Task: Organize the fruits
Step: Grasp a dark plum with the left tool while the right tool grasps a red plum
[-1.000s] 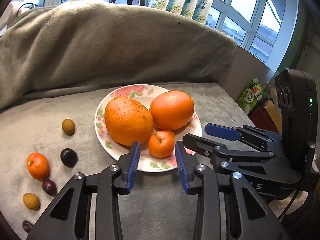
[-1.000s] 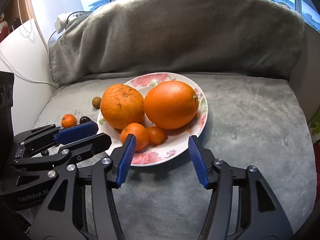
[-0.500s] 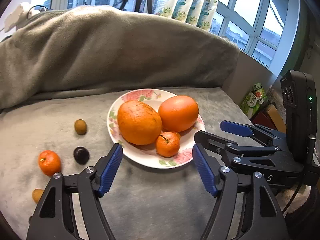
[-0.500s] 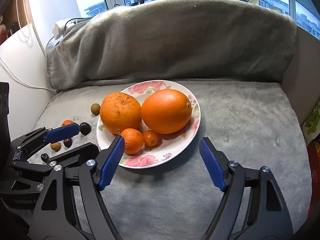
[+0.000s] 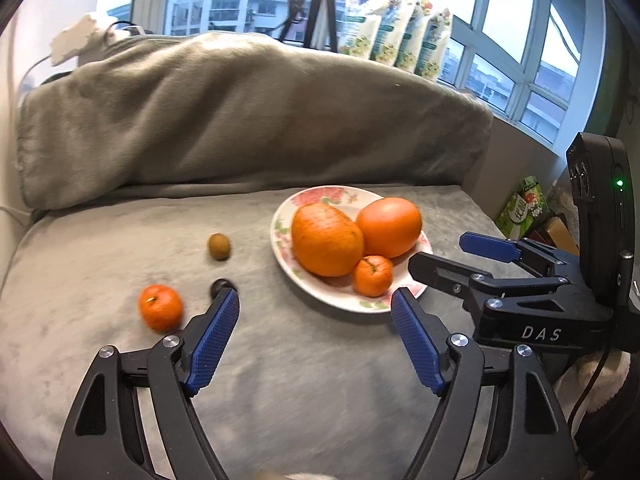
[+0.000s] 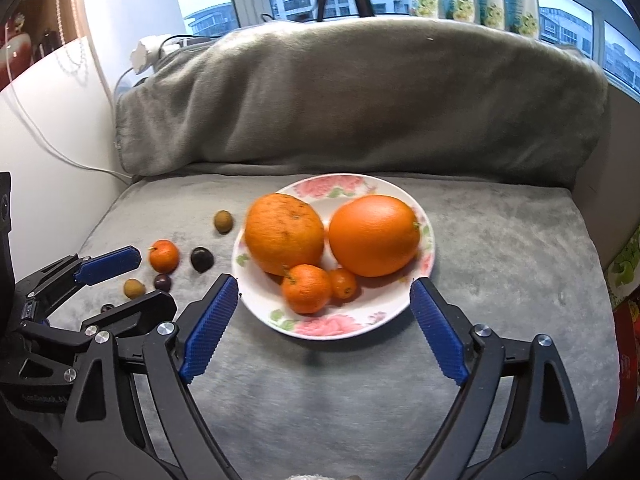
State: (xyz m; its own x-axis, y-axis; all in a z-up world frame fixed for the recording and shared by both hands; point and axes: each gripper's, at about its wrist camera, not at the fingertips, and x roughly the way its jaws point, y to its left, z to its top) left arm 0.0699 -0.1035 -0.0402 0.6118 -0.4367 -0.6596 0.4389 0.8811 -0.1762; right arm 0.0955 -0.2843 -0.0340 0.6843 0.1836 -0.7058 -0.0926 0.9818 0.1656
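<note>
Right wrist: plate [image 6: 400,322] holds four oranges, seemingly.

Ahead of you, a grey plush blanket [image 6: 360,92] drapes over a tall backrest and the seat. Behind it stand four flower-printed white pouches [image 5: 396,36], a black tripod [image 5: 316,8] and tall windows [image 5: 516,20]. A white cable [image 6: 52,144] hangs at left.

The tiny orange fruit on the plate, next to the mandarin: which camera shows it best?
The right wrist view. There the tiny orange fruit sits in plain sight on the plate, between the mandarin and the smooth large orange. In the left wrist view it cannot be made out; only the mandarin shows there.
</note>
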